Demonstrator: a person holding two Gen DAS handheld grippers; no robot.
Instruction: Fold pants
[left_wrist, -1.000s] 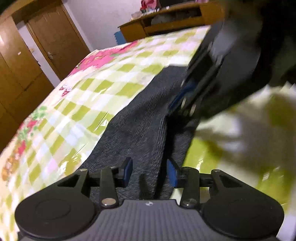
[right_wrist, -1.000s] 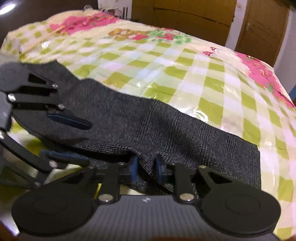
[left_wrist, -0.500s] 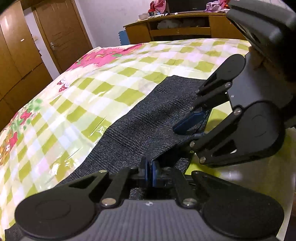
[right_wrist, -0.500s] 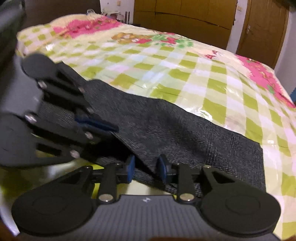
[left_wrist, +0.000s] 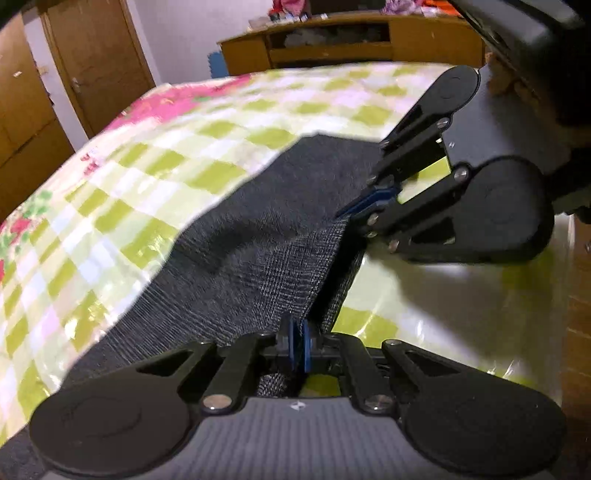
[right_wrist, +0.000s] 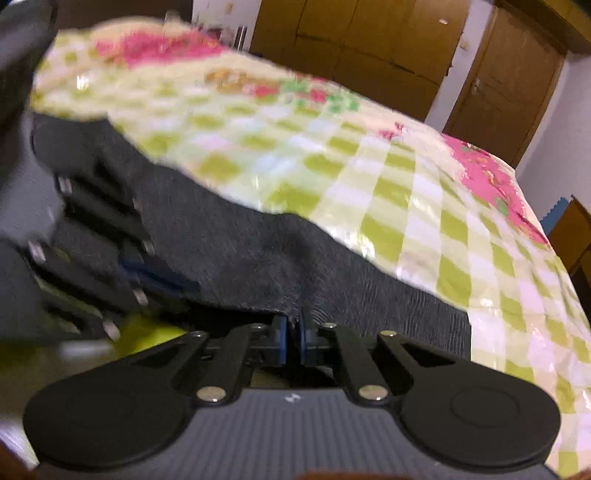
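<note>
Left wrist view: we pinch the near edge of the dark pants (left_wrist: 258, 251) in both closed grippers, left gripper (left_wrist: 298, 345) nearest, right gripper (left_wrist: 373, 201) beyond; the fabric stretches lengthwise across the checked bedspread (left_wrist: 110, 206).

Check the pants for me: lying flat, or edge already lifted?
Edge lifted. The pants near edge rises off the checked bedcover, pinched by both hand-held grippers, left and right; the rest lies spread.

L gripper (left_wrist: 298, 345) angled down, jaws pinched tight. R gripper (right_wrist: 291, 334) likewise, side by side; blurry, prob clamped
</note>
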